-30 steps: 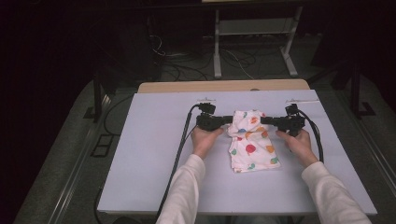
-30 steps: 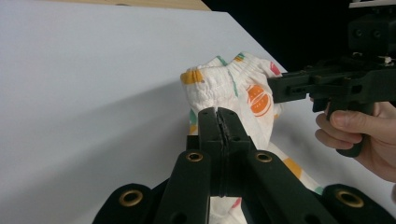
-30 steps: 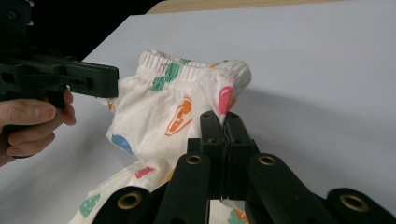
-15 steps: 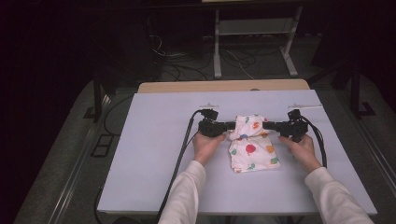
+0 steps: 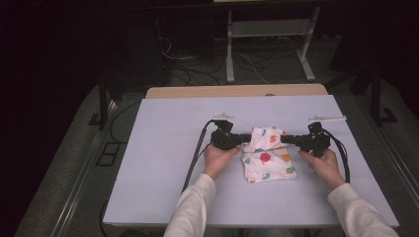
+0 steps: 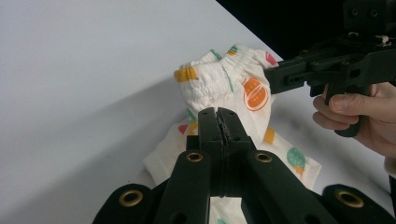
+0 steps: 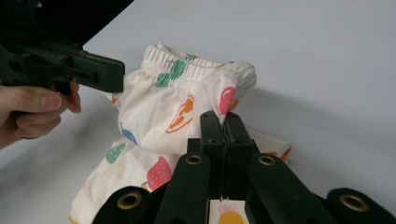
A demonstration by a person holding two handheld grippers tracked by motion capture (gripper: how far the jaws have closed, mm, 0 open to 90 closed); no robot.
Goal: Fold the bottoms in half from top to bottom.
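Observation:
A small white garment (image 5: 267, 160) with coloured fruit prints lies on the white table (image 5: 163, 148), right of centre. Its elastic waistband end (image 6: 224, 77) is raised off the surface and bunched. My left gripper (image 5: 245, 140) is shut on the cloth's left edge, its jaws (image 6: 218, 119) pressed together on the fabric. My right gripper (image 5: 286, 139) is shut on the opposite edge (image 7: 223, 123), pinching the waistband corner (image 7: 233, 95). The two grippers face each other across the garment, each held by a hand. The lower half of the garment rests flat on the table.
A pale wooden board edge (image 5: 237, 91) runs behind the table. A metal stand (image 5: 267, 49) and cables lie on the dark floor beyond. A small clip (image 5: 223, 116) and a white strip (image 5: 326, 118) sit on the table behind the grippers. Cables trail from both grippers.
Both grippers have drawn the garment's far end a little toward the person, the right one also drifting outward. Both stay clamped on the cloth.

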